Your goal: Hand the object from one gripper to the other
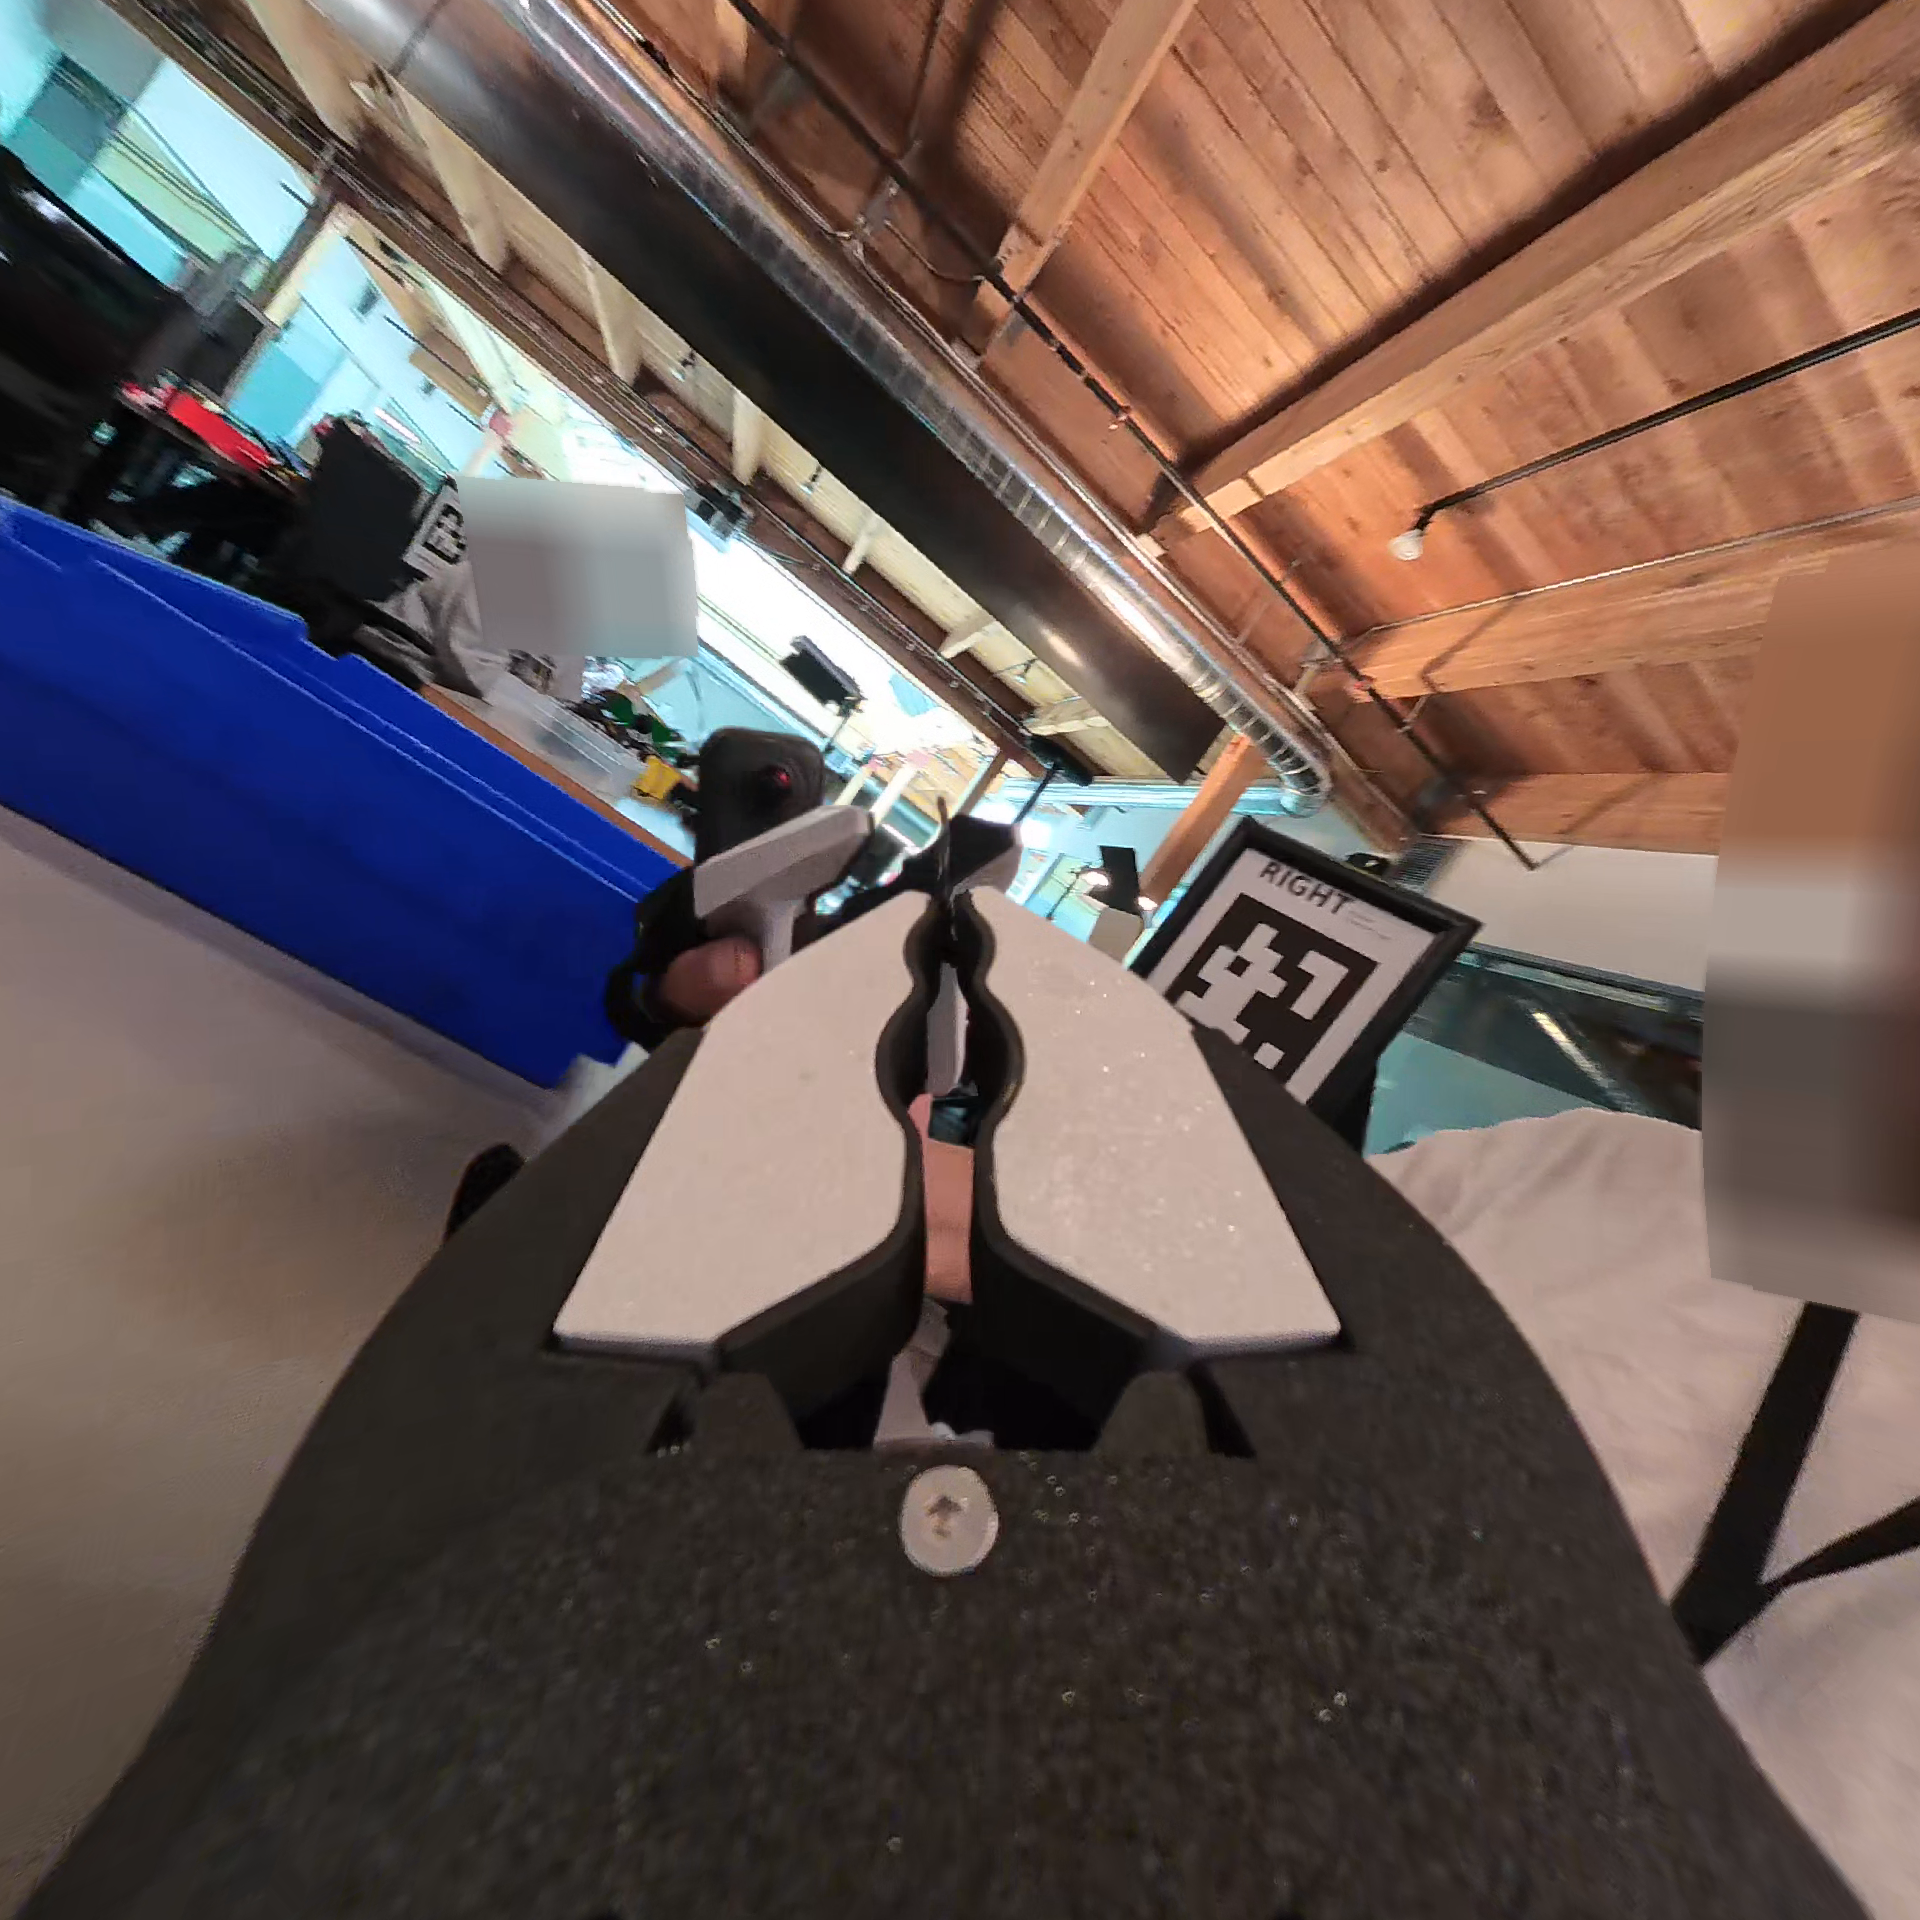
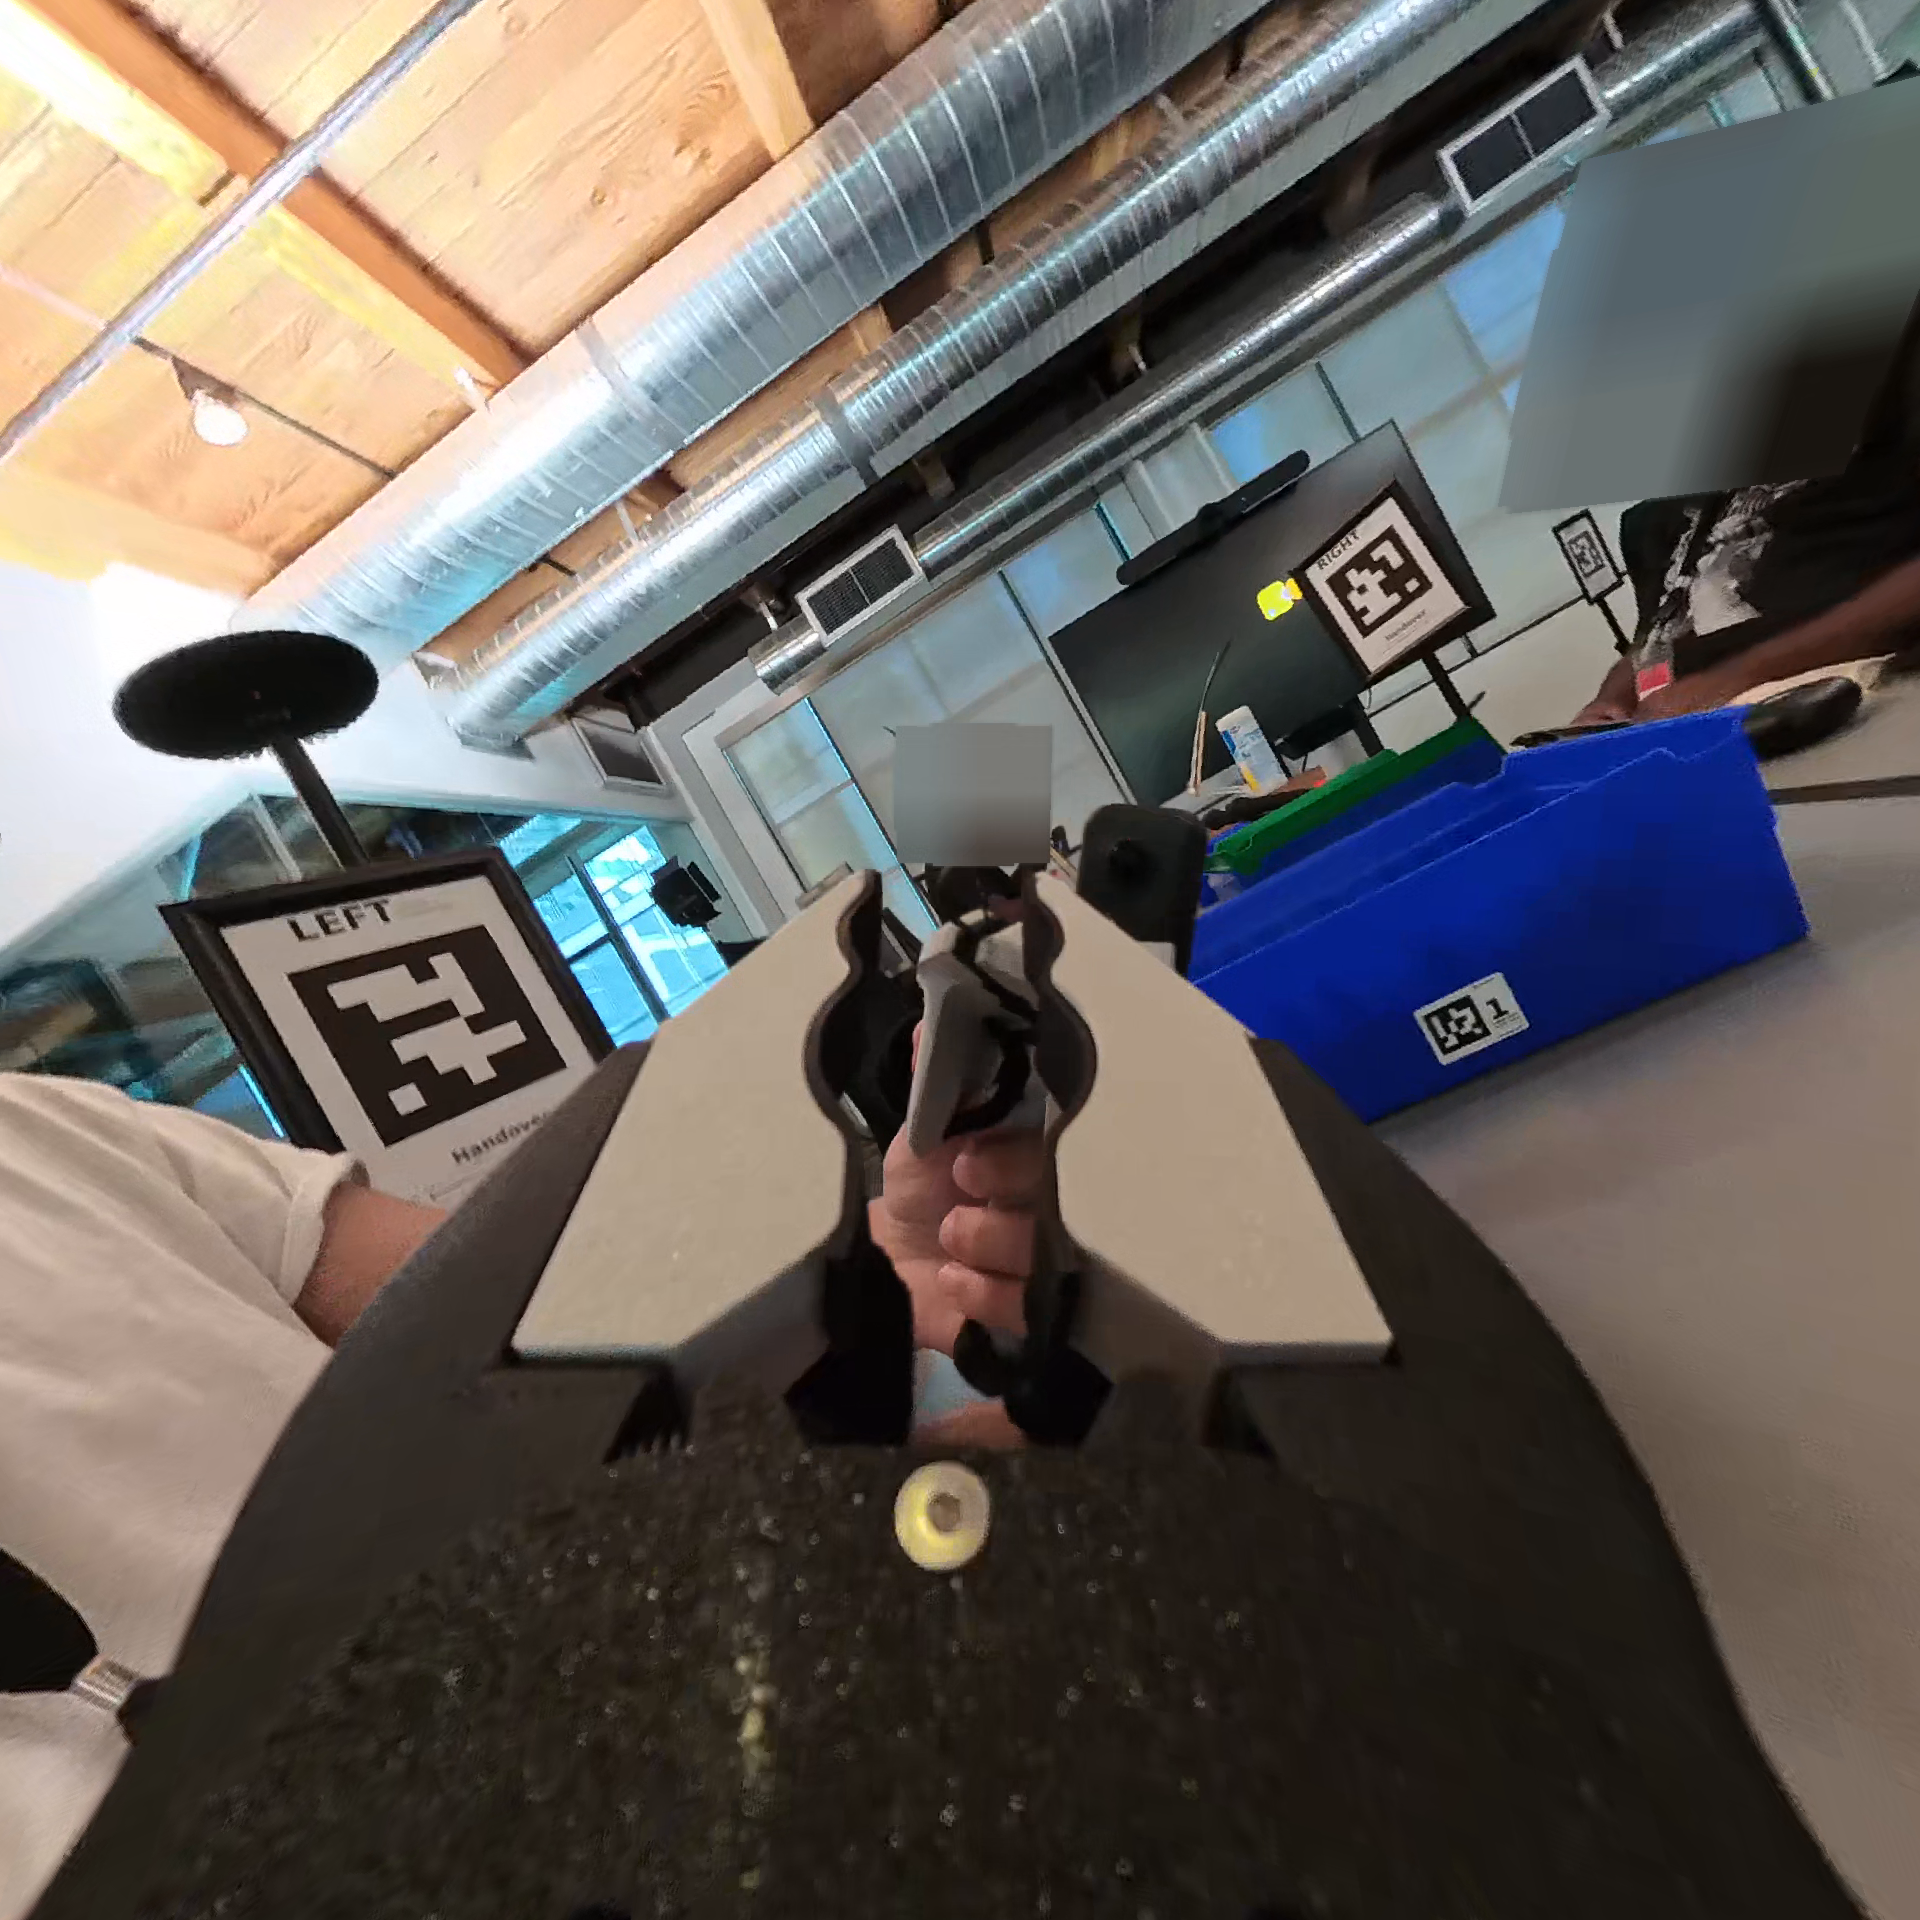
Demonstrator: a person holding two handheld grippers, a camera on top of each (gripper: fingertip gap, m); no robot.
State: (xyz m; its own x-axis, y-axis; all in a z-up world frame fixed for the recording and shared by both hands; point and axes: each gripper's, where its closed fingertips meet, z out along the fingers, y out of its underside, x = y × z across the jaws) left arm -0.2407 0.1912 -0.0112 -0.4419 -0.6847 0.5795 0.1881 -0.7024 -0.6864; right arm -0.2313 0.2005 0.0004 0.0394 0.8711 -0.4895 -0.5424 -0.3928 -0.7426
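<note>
A thin black object [image 1: 943, 836] sticks up from the tips of my left gripper [image 1: 948, 902], whose jaws are shut on it. It is too small to identify. My right gripper [image 1: 883, 854] faces the left one, its grey fingers [image 1: 781, 864] spread to either side of the object. In the right wrist view my right gripper [image 2: 956, 899] stands open. The left gripper's grey fingers [image 2: 943, 1039] and the hand holding it show in the gap. The black object [image 2: 977, 902] shows there only dimly. Both grippers are held above the table.
A blue bin [image 2: 1507, 914] stands on the grey table [image 2: 1662, 1299] and also shows in the left wrist view [image 1: 312, 790]. Framed marker boards [image 1: 1309, 977] [image 2: 416, 1018] stand near the grippers. A small black camera [image 2: 1132, 883] stands behind them. A person [image 2: 1766, 592] sits at the far side. The grippers are tip to tip, or close to it.
</note>
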